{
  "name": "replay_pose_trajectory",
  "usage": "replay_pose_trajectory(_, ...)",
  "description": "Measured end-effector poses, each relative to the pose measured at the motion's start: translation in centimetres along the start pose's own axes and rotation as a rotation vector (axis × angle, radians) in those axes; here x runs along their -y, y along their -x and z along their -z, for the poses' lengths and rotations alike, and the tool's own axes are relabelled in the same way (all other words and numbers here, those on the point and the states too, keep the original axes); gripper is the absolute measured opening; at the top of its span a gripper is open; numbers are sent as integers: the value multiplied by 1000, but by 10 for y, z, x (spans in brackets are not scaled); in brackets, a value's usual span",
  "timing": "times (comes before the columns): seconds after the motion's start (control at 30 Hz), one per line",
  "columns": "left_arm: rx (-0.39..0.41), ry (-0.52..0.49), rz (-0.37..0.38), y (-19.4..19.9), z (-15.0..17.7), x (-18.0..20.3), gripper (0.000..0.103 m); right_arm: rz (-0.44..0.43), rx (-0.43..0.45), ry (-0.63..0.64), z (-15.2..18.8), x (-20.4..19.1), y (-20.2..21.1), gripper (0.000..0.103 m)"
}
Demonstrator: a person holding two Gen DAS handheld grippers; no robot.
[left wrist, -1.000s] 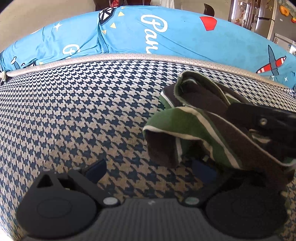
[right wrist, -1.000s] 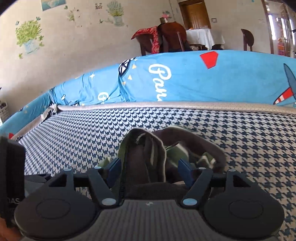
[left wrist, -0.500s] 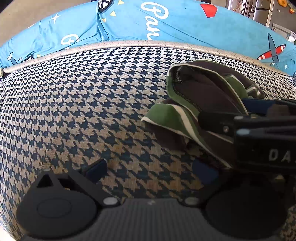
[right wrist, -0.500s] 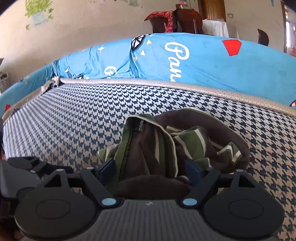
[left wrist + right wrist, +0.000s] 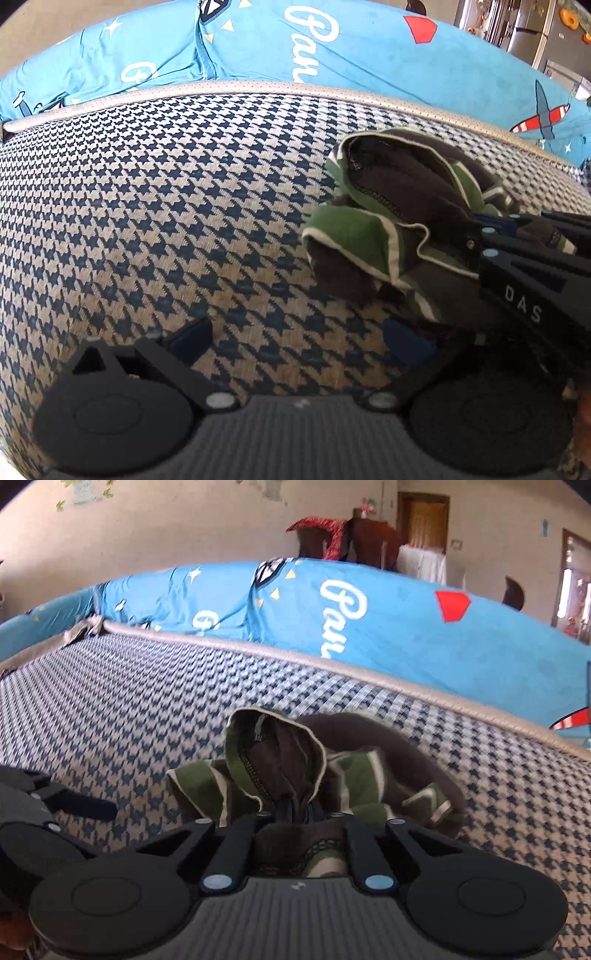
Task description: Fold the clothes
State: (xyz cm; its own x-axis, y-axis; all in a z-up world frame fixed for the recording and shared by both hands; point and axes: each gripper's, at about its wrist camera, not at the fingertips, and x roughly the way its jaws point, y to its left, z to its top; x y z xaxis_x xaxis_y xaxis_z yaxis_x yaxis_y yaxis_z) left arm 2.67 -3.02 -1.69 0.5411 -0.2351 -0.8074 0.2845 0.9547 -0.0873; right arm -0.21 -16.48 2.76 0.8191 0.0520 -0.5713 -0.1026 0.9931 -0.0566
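Observation:
A crumpled garment, green with pale stripes and a dark brown lining, lies on the houndstooth cushion toward the right. My right gripper is shut on the garment's near edge, with cloth bunched between the fingers. In the left wrist view the right gripper comes in from the right and pinches the cloth. My left gripper stands open over bare cushion, just left of and in front of the garment, holding nothing. Its dark finger shows at the left of the right wrist view.
A blue printed blanket rises behind the cushion's grey piped edge. Beyond it stand a wooden chair with red cloth, a white-covered table and a fridge. Bare cushion stretches to the left.
My right gripper has gone from open around the garment to shut on its near edge. The left gripper stays open and has barely moved.

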Motion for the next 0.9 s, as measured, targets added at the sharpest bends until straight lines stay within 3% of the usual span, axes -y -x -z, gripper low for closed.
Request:
replay_pose_trajectory(0.27,33,7,48,3,-8,14,103,169,91,-199,-11,58,29,8)
replay_pose_trajectory(0.53,27,17,76,0,-12,31,103,333,100,-344,-6,111,53,8)
replay_pose_trajectory(0.7,21,24,87,-5,-22,39,103,334,91,-416,-1,133,65,10)
replay_pose_trajectory(0.9,25,-31,79,-1,-38,49,103,268,180,-376,-7,131,87,23)
